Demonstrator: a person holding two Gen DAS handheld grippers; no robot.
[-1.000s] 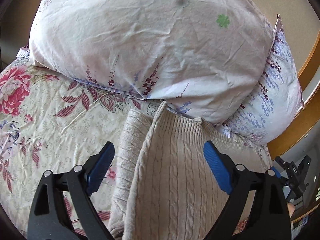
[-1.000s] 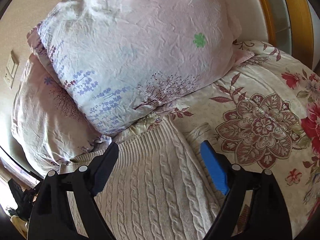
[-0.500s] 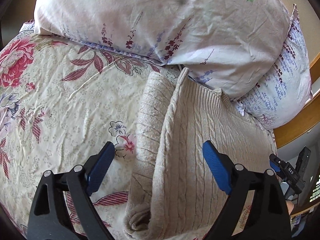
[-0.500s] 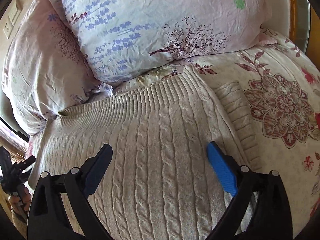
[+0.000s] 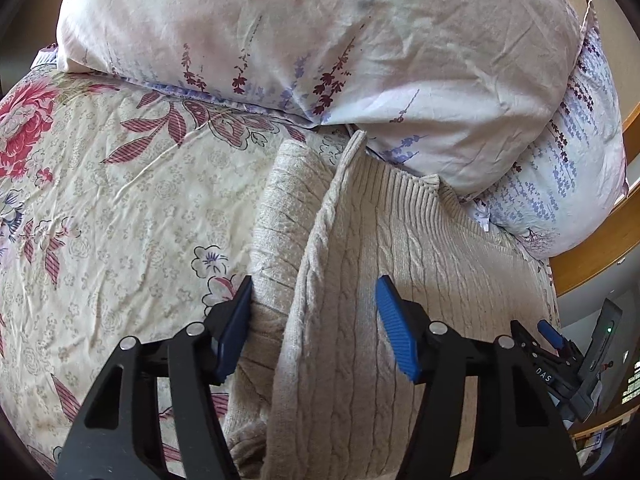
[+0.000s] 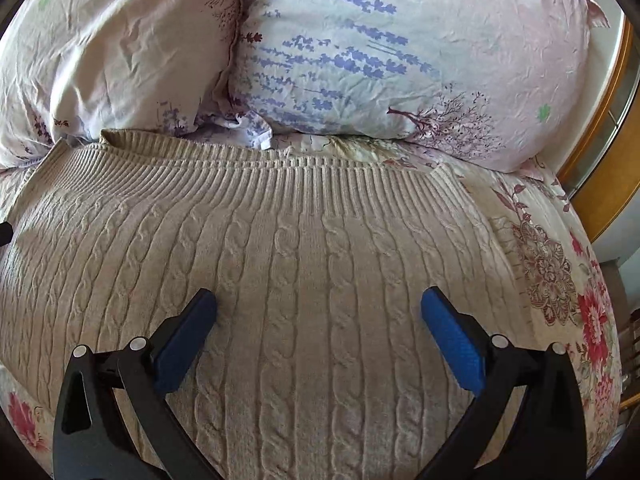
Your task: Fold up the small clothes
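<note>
Sweater: lay on the bedspread, pillows at twelve o'clock.
Handling: looked soft, thick, floppy; best pinched at the folded edge.
Left gripper: jaws had just been closing around that edge and sleeve.
Right gripper: wide, empty.

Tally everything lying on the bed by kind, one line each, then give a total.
Pillows: 2, one beside the other
Sweaters: 1, beige cable-knit
Total: 3
</note>
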